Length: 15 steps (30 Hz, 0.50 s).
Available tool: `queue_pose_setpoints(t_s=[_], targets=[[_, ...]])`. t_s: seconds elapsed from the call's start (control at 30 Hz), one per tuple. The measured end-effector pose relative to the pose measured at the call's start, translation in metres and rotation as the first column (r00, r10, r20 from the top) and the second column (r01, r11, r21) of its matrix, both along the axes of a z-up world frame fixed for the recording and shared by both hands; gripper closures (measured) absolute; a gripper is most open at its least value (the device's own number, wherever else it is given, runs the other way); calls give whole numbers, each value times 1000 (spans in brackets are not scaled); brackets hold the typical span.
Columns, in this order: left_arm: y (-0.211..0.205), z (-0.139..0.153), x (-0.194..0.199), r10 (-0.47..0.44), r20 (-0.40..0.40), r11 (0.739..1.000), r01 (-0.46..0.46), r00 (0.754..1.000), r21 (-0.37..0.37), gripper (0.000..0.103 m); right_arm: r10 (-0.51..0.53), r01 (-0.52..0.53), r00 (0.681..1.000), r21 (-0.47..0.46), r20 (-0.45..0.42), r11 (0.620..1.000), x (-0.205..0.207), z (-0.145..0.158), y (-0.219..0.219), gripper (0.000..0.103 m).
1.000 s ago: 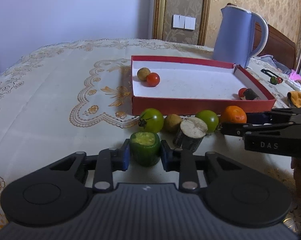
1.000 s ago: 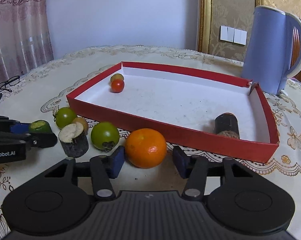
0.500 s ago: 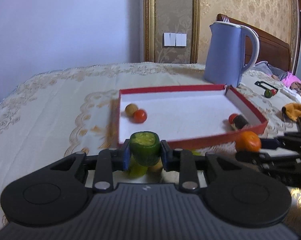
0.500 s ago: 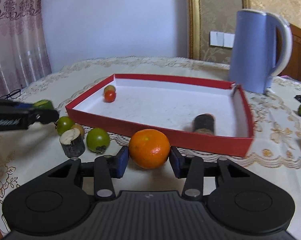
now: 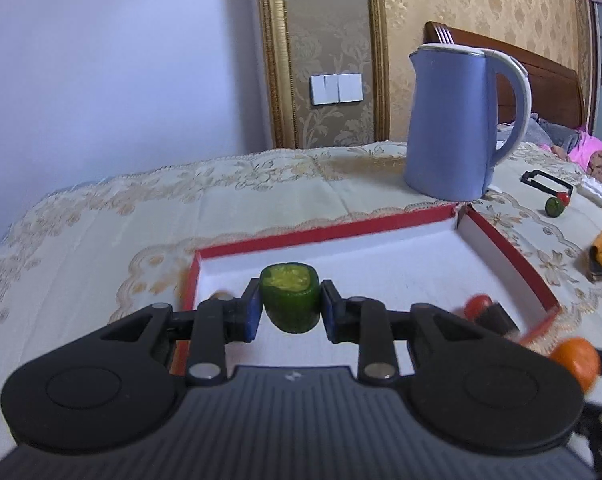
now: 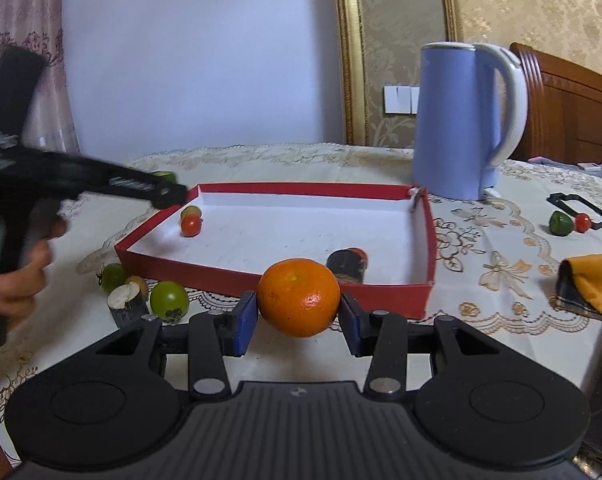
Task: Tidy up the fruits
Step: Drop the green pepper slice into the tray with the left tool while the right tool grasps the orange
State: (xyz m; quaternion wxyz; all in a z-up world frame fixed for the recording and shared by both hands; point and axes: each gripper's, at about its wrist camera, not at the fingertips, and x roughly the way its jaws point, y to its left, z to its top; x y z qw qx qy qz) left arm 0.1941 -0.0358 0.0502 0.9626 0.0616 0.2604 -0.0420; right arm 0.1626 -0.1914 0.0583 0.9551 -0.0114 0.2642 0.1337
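two fruits held, the tray not yet loaded with either

the step in hand is judged to be the carry towards the shallow red cardboard tray with a white floor (image 6: pixel 385 294). a cut green fruit piece with a pale yellow-green top (image 5: pixel 289 303) is clamped between the blue pads of the left gripper (image 5: pixel 288 312) and is seen held above the near left part of the tray (image 5: pixel 513 258), clear of its floor. a round orange mandarin (image 6: pixel 299 297) is clamped between the blue pads of the right gripper (image 6: pixel 299 320); it is seen in front of the tray's near wall, and whether it is over the tablecloth or over the rim cannot be told.

inside the tray a small red tomato (image 6: pixel 191 225) and a small tan fruit (image 6: pixel 191 212) are found at the far left corner, touching each other, and a dark cylindrical piece (image 6: pixel 347 266) lies near the near right wall. two green tomatoes (image 6: pixel 169 301) and a pale-topped dark stub (image 6: pixel 127 306) are left on the cream embroidered tablecloth (image 6: pixel 481 248), just outside the near left wall. a tall blue electric kettle (image 6: pixel 459 124) stands beyond the far right corner.

for the next move, each piece would need to be lowered onto a bare part of the white floor before the pads are parted; the mandarin is likely to roll, so a low release is called for.
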Motion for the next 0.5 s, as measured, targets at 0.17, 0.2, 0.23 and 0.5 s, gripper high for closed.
queue_pose_setpoints(t_s=[0.17, 0.2, 0.23, 0.5], targets=[[-9, -8, 25, 1, 19, 1000, -1, 1000, 7, 75, -19, 19, 1000, -1, 4, 1000, -4, 1, -6, 60], [-10, -10, 29, 1, 19, 1000, -1, 1000, 7, 75, -23, 23, 1000, 2, 5, 1000, -4, 1, -8, 60], [-11, -12, 34, 1, 20, 1000, -1, 1000, 5, 75, -25, 25, 1000, 4, 6, 1000, -4, 2, -9, 60], [-6, -20, 49, -7, 17, 999, 8, 1000, -42, 75, -42, 42, 999, -9, 11, 999, -4, 4, -11, 60]])
